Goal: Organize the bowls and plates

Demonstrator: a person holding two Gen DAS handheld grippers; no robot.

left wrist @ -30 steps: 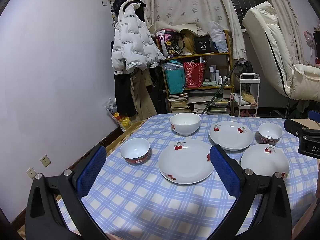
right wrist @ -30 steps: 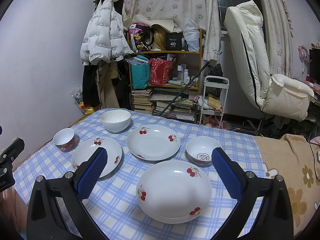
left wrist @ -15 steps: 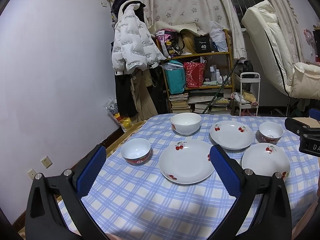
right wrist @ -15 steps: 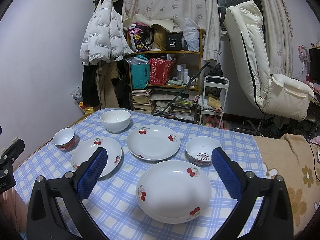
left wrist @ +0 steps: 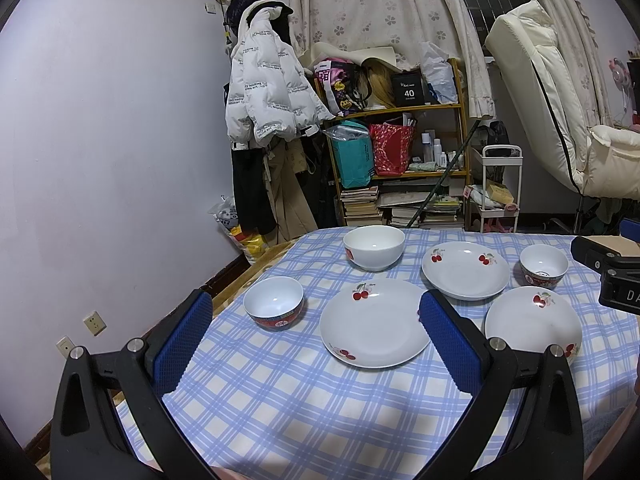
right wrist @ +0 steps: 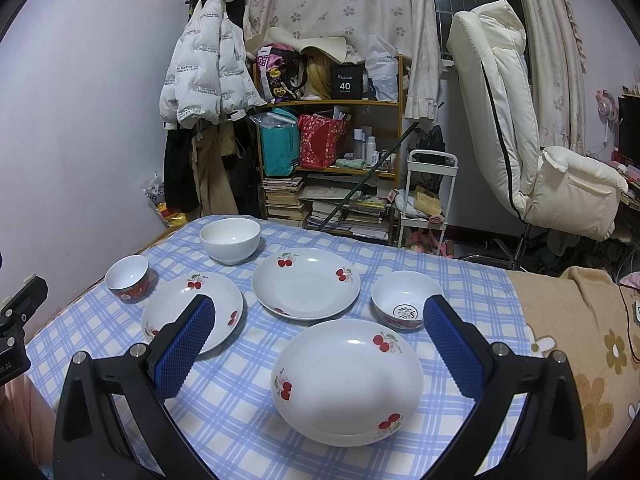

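Three white cherry-print plates lie on the blue checked tablecloth: a near plate (right wrist: 347, 380), a far middle plate (right wrist: 306, 282) and a left plate (right wrist: 192, 310). Three bowls stand around them: a plain white bowl (right wrist: 230, 240), a small red-based bowl at left (right wrist: 128, 278) and a red-based bowl at right (right wrist: 406, 300). My right gripper (right wrist: 318, 340) is open and empty above the near plate. My left gripper (left wrist: 314, 334) is open and empty, held above the table before the left plate (left wrist: 374, 322) and the small bowl (left wrist: 274, 302).
A cluttered shelf (right wrist: 332, 168), a hanging white jacket (right wrist: 208, 68), a small white cart (right wrist: 426, 196) and a white recliner (right wrist: 520, 140) stand beyond the table. A brown flowered blanket (right wrist: 580, 340) covers the table's right side. The table's left edge lies near the wall.
The left wrist view has shifted slightly; the dishes sit a touch to the right in it. Both grippers stay open and no dish has moved.
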